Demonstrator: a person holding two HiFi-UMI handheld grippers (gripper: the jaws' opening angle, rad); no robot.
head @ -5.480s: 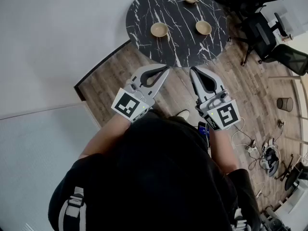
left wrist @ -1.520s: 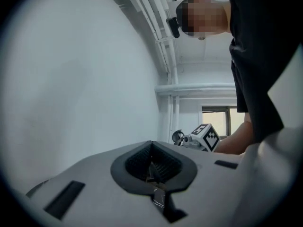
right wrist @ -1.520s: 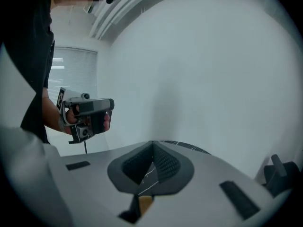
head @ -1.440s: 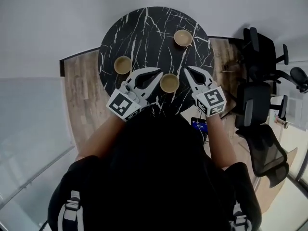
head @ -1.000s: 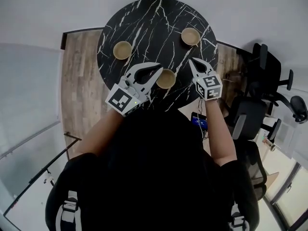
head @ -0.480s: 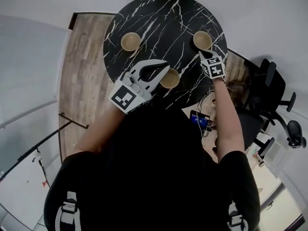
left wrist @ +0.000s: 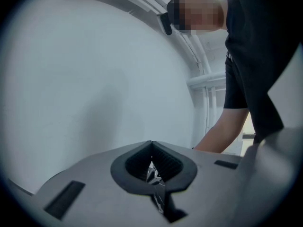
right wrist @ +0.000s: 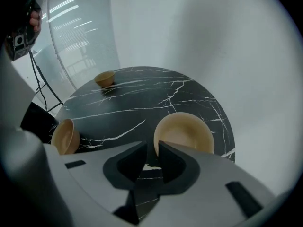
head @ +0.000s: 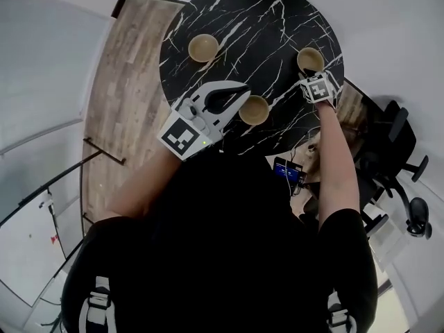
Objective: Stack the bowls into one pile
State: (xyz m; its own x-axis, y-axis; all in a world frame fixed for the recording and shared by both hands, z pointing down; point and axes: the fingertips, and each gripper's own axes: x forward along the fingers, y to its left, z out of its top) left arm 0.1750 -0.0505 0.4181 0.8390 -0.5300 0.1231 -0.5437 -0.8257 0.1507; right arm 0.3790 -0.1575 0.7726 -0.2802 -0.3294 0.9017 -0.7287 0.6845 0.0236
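A: What do we log against the frame half a second back?

B: The right gripper (right wrist: 151,151) has come down to the right bowl (right wrist: 185,132) at the edge of the counter (head: 263,19). Its jaws have just been opening and now stand apart, with the bowl's near rim at the gap, not pinched. The left gripper (head: 243,90) hangs much where it was, jaws clenched on nothing, beside the middle bowl (head: 254,109).

A: And the bowls?

B: We count three: tan, round, upright, all empty. The left bowl (head: 203,47) sits well apart. Each stands alone on the counter.
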